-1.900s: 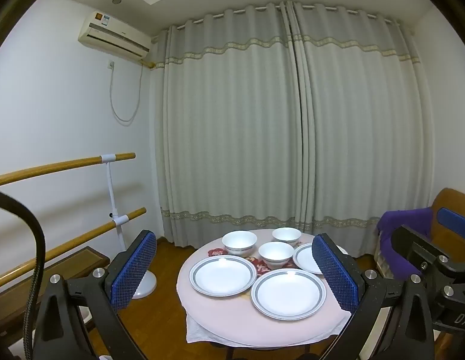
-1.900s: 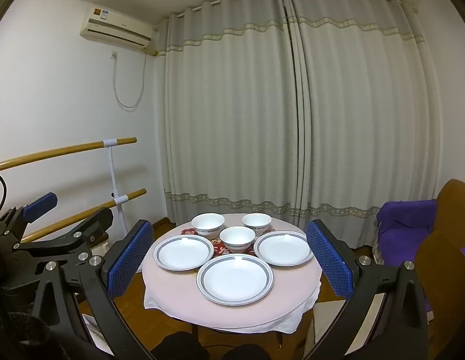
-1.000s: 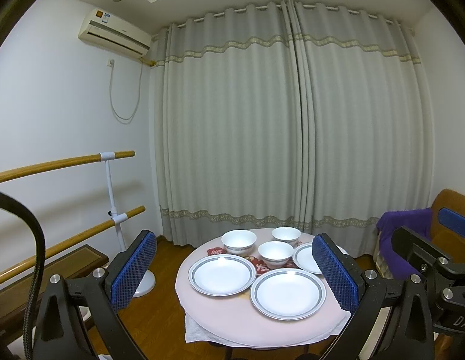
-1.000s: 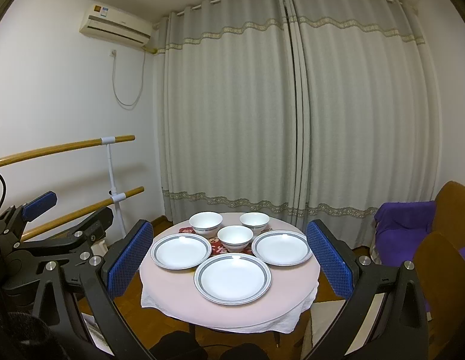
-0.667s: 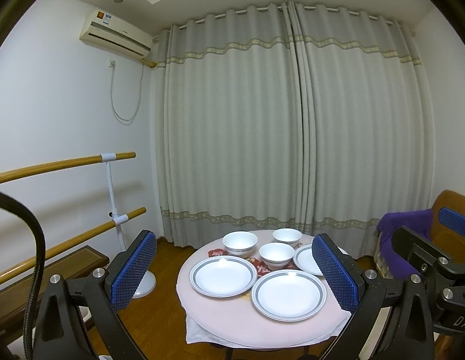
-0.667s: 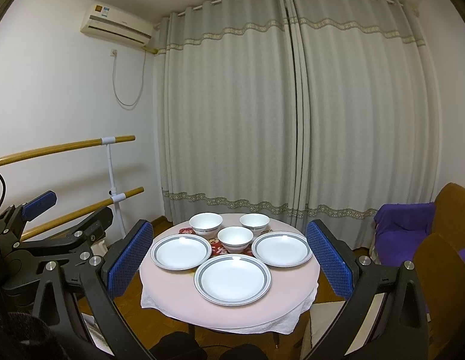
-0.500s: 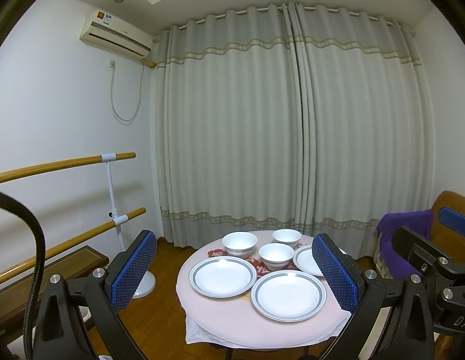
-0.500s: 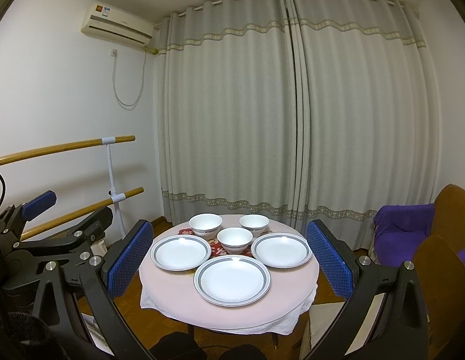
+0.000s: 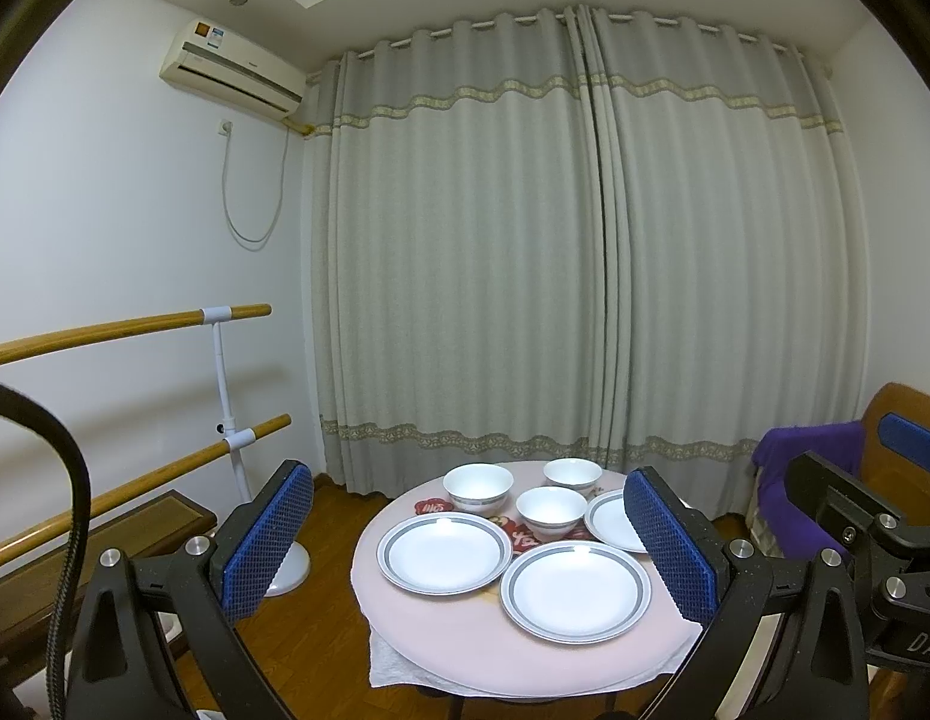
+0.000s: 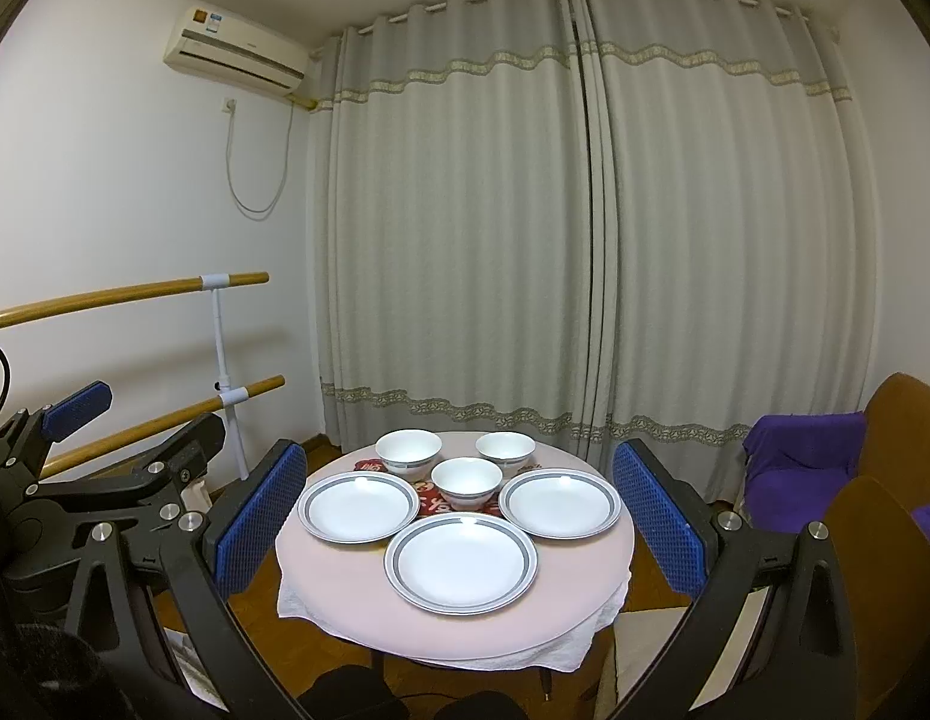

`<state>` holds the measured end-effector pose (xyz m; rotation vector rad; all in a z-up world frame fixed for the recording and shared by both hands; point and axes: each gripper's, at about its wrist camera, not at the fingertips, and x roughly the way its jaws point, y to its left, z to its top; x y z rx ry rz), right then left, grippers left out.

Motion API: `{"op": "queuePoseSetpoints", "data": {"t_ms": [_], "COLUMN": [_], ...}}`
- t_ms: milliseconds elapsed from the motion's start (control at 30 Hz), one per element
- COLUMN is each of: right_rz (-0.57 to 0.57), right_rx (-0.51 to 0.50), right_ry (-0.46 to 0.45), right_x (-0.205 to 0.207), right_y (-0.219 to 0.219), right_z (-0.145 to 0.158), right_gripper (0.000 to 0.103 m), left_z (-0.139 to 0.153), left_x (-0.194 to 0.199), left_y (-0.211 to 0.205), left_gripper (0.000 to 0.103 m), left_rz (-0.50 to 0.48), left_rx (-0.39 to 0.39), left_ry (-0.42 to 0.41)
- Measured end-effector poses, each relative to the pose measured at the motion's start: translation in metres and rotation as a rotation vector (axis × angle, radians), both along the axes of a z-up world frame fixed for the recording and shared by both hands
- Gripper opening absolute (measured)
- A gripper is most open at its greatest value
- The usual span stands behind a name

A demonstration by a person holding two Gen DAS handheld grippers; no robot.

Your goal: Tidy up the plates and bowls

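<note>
On the round pink-clothed table (image 10: 345,594), three white grey-rimmed plates sit at nine (image 10: 358,506), six (image 10: 461,561) and three o'clock (image 10: 560,503); three white bowls (image 10: 467,483) cluster toward twelve over a red mat (image 10: 426,501), mostly hidden. The left gripper (image 9: 468,540) and right gripper (image 10: 459,525) hang spread wide, empty, well short of the table. In the left view, a blue pad (image 9: 669,543) cuts off the rightmost plate.

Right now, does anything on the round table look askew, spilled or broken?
Nothing stands out. Three plates and three bowls sit upright and separate on the pink tablecloth, none stacked, with no spills or chips visible. Both the left tool and the right tool are open and empty.
</note>
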<state>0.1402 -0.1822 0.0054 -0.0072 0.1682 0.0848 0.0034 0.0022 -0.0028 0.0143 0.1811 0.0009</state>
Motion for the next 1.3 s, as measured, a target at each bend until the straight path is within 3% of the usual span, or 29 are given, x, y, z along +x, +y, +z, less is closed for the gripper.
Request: {"op": "queuePoseSetpoints", "data": {"t_ms": [1300], "right_rz": [-0.004], "right_rx": [0.010], "right_ry": [0.010], "right_x": [0.0029], "right_y": [-0.0012], "right_z": [-0.0051], "right_gripper": [0.103], "left_z": [0.0010], "left_x": [0.0021], "left_y": [-0.0043], "left_gripper": [0.102], "left_rz": [-0.003], "left_rx": [0.008], "left_ry": [-0.003]}}
